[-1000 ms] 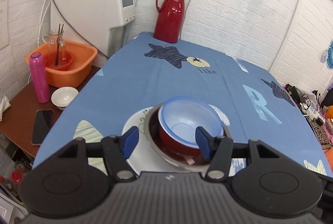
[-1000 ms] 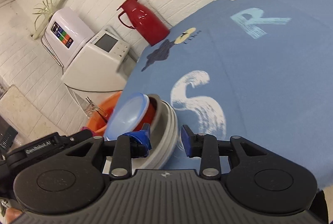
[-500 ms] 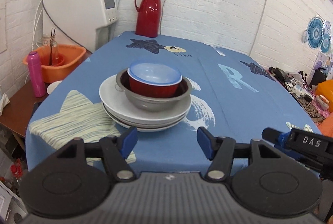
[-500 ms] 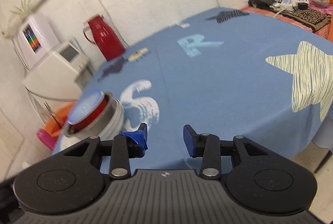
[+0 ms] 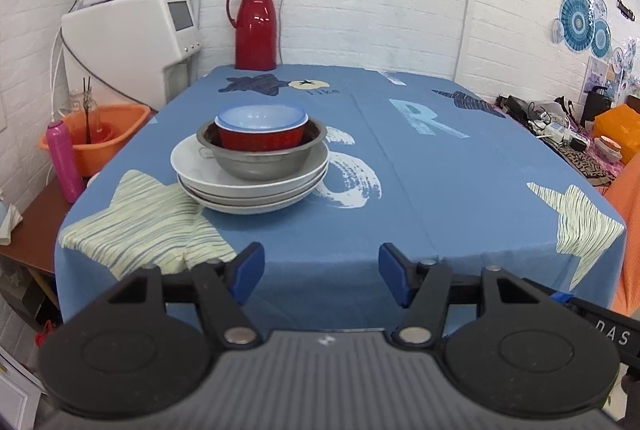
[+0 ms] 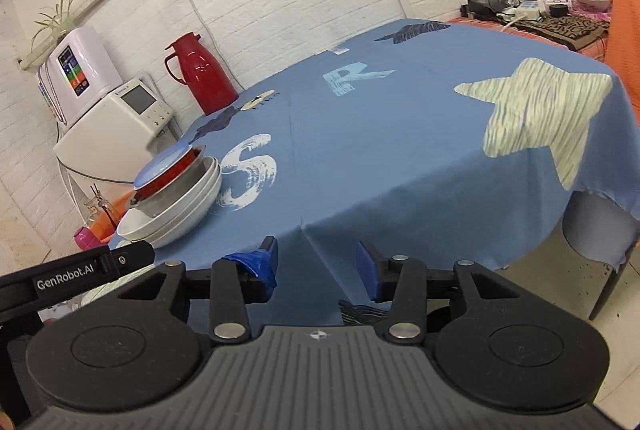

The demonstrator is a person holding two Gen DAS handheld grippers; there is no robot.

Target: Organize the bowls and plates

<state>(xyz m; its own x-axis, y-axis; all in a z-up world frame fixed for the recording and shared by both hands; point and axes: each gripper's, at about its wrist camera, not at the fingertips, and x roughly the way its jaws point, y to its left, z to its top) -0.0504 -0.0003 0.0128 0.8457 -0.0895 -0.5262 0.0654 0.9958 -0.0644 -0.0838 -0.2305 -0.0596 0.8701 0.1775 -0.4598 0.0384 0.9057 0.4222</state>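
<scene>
One stack stands on the blue tablecloth [image 5: 460, 166] near its front left. From the bottom it holds white plates [image 5: 248, 186], a steel bowl [image 5: 260, 160], a red bowl [image 5: 260, 140] and a light blue bowl [image 5: 262, 116] nested on top. The right wrist view shows the same stack, with the white plates [image 6: 176, 216] and the light blue bowl [image 6: 162, 166] at centre left. My left gripper [image 5: 320, 274] is open and empty, held off the table's front edge. My right gripper [image 6: 316, 266] is open and empty too, back from the edge and to the right of the stack.
A red thermos [image 5: 255, 26] stands at the table's far end beside white appliances [image 5: 132, 42]. An orange basin [image 5: 98, 134] and a pink bottle [image 5: 64, 162] sit on a low side table at the left. Clutter [image 5: 560, 126] lies on a surface at the right.
Both grippers have pulled back and away from the stack, from right over the bowls to beyond the table's front edge. The stack has stayed in place.
</scene>
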